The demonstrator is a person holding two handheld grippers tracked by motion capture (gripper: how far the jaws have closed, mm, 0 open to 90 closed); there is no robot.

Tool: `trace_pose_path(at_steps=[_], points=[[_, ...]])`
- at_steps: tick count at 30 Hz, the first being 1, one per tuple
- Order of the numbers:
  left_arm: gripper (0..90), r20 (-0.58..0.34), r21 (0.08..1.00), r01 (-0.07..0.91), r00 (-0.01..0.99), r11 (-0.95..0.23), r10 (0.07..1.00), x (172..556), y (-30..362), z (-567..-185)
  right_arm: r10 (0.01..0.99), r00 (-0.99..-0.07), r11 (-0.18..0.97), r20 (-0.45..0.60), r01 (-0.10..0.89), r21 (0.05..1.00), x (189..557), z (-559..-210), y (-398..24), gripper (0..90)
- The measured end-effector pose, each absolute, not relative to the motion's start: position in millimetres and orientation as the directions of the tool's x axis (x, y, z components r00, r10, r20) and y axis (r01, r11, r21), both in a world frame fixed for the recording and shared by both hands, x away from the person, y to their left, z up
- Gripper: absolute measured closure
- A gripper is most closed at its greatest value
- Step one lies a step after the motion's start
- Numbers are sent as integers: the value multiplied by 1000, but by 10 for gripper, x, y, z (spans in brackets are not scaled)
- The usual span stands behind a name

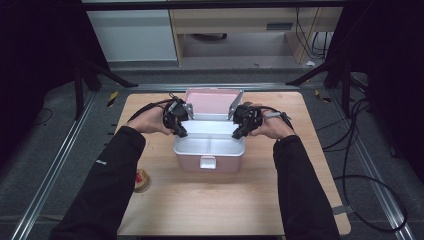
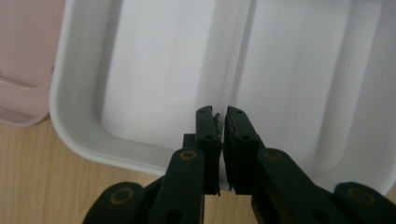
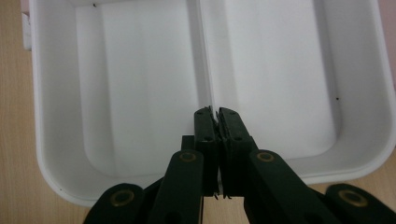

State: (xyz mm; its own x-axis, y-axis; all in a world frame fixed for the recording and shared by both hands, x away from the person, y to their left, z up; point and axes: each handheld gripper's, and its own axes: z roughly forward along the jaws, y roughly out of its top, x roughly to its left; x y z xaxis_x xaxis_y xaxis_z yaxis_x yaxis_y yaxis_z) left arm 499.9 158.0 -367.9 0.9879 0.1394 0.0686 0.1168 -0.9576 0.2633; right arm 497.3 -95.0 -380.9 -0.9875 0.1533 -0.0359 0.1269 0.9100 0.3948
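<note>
A pink box (image 1: 187, 162) stands mid-table with its lid (image 1: 212, 100) swung back. Inside it sits a white tray (image 1: 207, 145) with two compartments split by a thin divider (image 2: 233, 60). My left gripper (image 1: 181, 132) comes in over the tray's left end, my right gripper (image 1: 236, 134) over its right end. In the left gripper view the left gripper (image 2: 222, 112) has its jaws pressed together on the divider's end, above the tray's rim (image 2: 60, 112). In the right gripper view the right gripper (image 3: 215, 112) pinches the other end of the divider (image 3: 203, 56) the same way.
A small round red and tan object (image 1: 141, 180) lies at the wooden table's (image 1: 225, 205) left edge. The box has a white latch (image 1: 207, 161) on its front. Cables trail over the floor at the right (image 1: 360, 165).
</note>
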Motion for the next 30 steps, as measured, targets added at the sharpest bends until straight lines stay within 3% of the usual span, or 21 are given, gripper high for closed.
trace_pose_path(at_steps=[7, 18, 30], points=[[856, 99, 306, 101, 986, -947, 137, 4919, 1641, -3498, 145, -984, 912, -99, 95, 399, 4909, -3625, -952, 869], [863, 131, 302, 54, 986, -952, 98, 4637, 1646, -3209, 135, -986, 910, -101, 83, 405, 4699, -3332, -941, 871], [873, 120, 294, -4, 992, -956, 33, 3997, 1631, -3114, 86, -994, 911, -70, 50, 409, 4074, -3224, -965, 885]])
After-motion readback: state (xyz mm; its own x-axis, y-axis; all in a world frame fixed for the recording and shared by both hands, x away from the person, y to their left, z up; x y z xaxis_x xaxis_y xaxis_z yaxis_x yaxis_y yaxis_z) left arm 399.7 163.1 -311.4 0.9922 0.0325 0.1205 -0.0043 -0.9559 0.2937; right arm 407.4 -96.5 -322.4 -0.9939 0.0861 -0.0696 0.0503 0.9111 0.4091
